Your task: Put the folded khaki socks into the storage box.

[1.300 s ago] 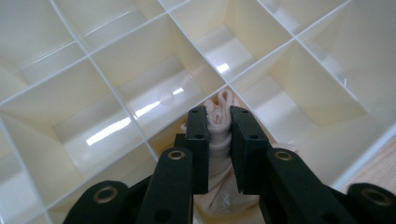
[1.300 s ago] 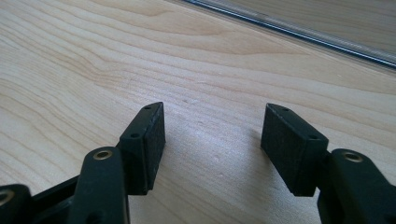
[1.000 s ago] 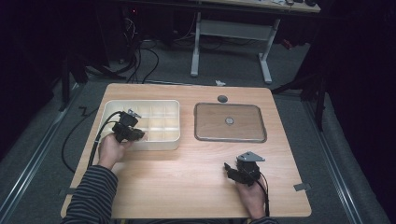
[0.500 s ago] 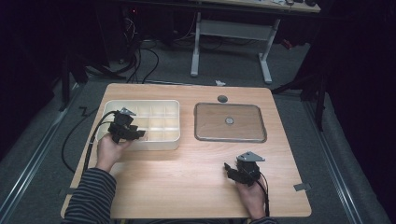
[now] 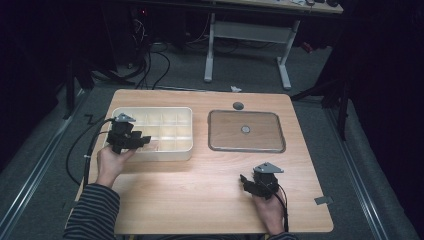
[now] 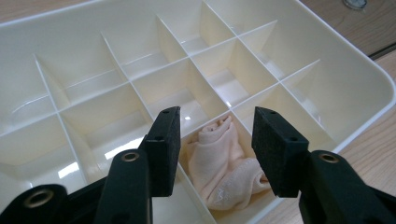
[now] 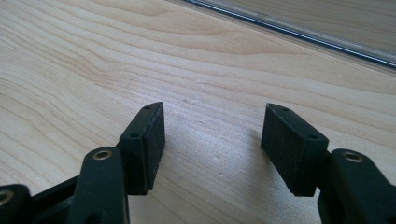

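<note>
A cream plastic box (image 5: pixel 150 108) with many divided compartments sits at the table's left. A crumpled pale pink cloth (image 6: pixel 219 163) lies in one compartment near the box's front wall (image 6: pixel 369 70). My left gripper (image 6: pixel 217 135) hovers just above that cloth, open, with nothing between its pads. In the high view, the left gripper (image 5: pixel 141 140) hangs over the box's front left part. My right gripper (image 7: pixel 212 121) is open and empty over bare wood. It sits low near the front right of the table, where the high view has the right gripper (image 5: pixel 245 181).
A flat clear lid (image 5: pixel 215 145) with a small central knob (image 5: pixel 245 129) lies right of the box; its edge (image 7: pixel 299 32) runs beyond the right jaws. A small dark disc (image 5: pixel 238 105) sits behind it. A grey tag (image 5: pixel 323 200) marks the front right corner.
The left gripper has drawn back slightly to the left over the box. The right gripper has stayed still.
</note>
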`<state>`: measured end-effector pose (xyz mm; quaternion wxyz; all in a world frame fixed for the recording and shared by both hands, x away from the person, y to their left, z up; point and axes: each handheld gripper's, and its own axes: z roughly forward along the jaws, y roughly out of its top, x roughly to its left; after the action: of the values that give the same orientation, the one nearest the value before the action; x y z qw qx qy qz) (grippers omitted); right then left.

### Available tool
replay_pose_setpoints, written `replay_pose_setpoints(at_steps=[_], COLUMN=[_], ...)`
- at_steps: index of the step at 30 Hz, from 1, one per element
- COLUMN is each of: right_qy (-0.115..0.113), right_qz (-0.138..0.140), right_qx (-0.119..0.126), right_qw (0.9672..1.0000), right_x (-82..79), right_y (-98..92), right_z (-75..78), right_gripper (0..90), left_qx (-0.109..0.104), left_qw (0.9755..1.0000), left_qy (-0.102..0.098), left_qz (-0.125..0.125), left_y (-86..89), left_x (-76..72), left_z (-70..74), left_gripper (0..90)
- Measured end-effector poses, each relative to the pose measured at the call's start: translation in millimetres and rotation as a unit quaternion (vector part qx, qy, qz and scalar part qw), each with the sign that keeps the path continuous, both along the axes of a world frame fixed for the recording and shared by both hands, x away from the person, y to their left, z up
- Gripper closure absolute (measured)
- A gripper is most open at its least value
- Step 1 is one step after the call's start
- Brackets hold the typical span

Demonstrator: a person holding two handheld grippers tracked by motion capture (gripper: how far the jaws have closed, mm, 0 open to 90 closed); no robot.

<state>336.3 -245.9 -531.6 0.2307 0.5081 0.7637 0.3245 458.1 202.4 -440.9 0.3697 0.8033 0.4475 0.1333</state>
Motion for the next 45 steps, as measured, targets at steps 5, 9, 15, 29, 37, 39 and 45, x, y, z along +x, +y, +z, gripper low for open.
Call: replay_pose_setpoints(at_steps=[5,9,15,29,37,39,45], right_qy=[0.0,0.0,0.0,0.0,0.0,0.0,0.001], right_qz=[0.0,0.0,0.0,0.0,0.0,0.0,0.0], right_qx=[0.0,0.0,0.0,0.0,0.0,0.0,0.001], right_qw=[1.0,1.0,1.0,1.0,1.0,1.0,1.0], right_x=[0.0,0.0,0.0,0.0,0.0,0.0,-0.1], right_y=[0.0,0.0,-0.1,0.0,0.0,0.0,0.1], right_z=[0.0,0.0,0.0,0.0,0.0,0.0,0.0], right_gripper=[39.9,39.9,39.9,39.8,39.7,39.7,39.7], left_qx=[-0.006,-0.015,-0.028,-0.046,-0.048,-0.046,-0.067], left_qw=[0.9999,0.9998,0.9995,0.9984,0.9982,0.9982,0.9968], left_qy=[-0.008,-0.014,-0.016,-0.029,-0.034,-0.035,-0.042], left_qz=[0.003,0.002,0.006,0.014,0.014,0.012,0.013], left_y=[1.7,2.0,7.2,17.1,18.7,17.9,19.6], left_x=[-4.8,-9.3,-14.5,-30.3,-39.3,-41.5,-49.0], left_z=[4.9,7.2,7.1,9.7,11.3,12.2,12.3], left_gripper=[49.7,48.5,46.2,39.3,36.1,35.0,32.6])
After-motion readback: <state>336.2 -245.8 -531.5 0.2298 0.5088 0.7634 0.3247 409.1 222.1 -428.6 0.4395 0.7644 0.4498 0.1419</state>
